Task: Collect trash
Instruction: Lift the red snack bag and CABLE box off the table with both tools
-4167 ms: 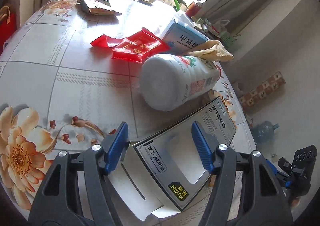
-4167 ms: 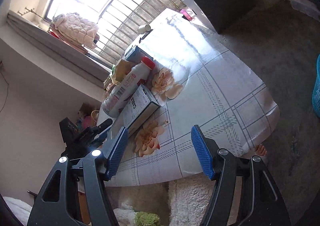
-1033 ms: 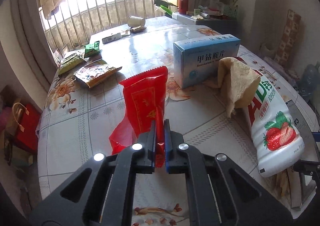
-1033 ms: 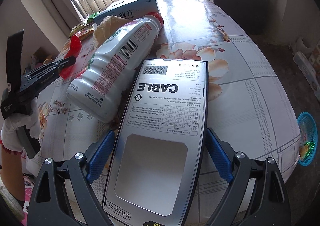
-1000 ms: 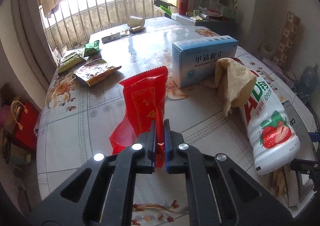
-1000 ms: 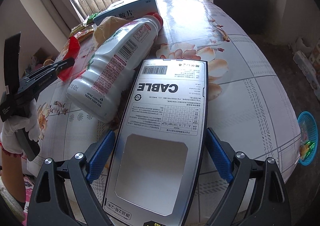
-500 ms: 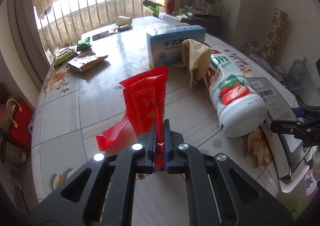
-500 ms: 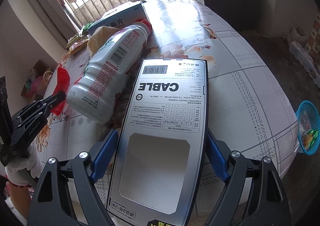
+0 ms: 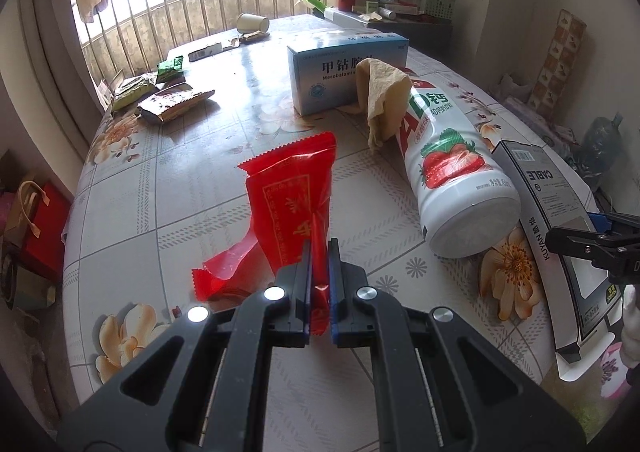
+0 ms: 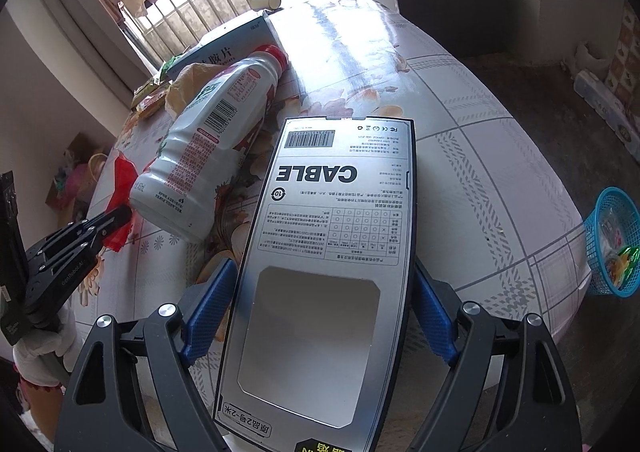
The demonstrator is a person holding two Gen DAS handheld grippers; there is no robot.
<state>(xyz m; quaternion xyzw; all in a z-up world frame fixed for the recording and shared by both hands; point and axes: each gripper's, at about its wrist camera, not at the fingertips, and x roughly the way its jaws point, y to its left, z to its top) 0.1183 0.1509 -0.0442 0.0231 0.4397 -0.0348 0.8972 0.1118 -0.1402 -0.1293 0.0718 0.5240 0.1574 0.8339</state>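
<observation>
**K:** On the bench, near edge: left tongs (image 9: 319,284) are clamped on the lower end of the red wrapper (image 9: 294,192). Wrapper stands up from the pinch; a second red scrap trails down to the bench beside it.

**M:** Right side?

**K:** Right tongs (image 10: 320,312) straddle the cable box (image 10: 332,252), blue pads flush against both long edges. Looks like a grip across the full width, jaws near their widest. Box overhangs the bench edge toward the camera.

**M:** So which step?

**K:** Pick-up, I'd say. Both pieces secured, neither binned yet. The blue basket (image 10: 614,248) on the floor, off the bench's right side, already has scraps in it, so likely the drop point.

**M:** Next move?

**K:** Carry both clear of the yoghurt bottle (image 10: 212,148), which lies just beside the box, and swing over the basket. Box is wide and thin, held at the edges only, so keep it level or it may slip.
</observation>
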